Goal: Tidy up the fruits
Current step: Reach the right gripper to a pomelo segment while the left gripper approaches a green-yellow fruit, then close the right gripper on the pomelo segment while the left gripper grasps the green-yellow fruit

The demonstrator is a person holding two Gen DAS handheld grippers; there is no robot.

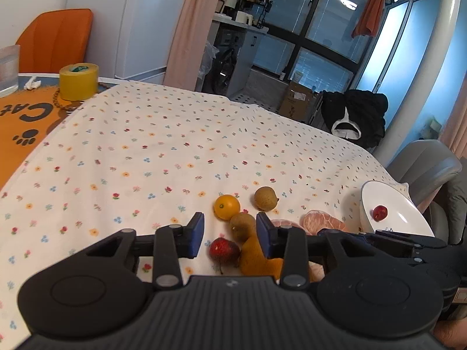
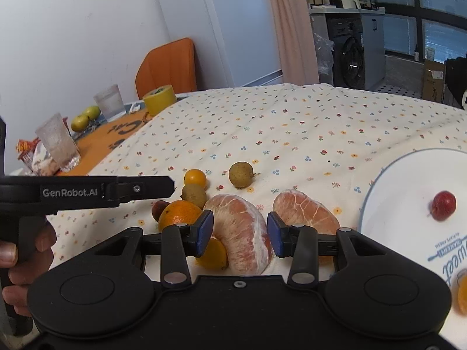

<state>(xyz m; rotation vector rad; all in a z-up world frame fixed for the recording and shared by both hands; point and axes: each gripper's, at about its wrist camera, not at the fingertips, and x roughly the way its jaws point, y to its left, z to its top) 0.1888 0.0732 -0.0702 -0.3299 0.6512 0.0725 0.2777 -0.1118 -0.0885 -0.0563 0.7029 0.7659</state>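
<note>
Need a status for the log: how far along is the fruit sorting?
Early. Done: one small red fruit sits on the white plate. In hand: nothing gripped; the right gripper is open around a peeled grapefruit piece, and the left gripper hangs open over the pile. Left on the cloth: the second grapefruit piece, oranges, brown fruits and another red one.

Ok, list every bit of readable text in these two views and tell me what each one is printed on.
"GenRobot.AI": white lettering on the side of the left hand-held gripper, seen from the right wrist view.
"Cat": dark letters, upside down, on the orange mat.
"Sweet": blue script, upside down and partly cut off, on the white plate; the small line beside it is too blurred to read.
Yellow tape roll: green label on top, too small to read.
</note>
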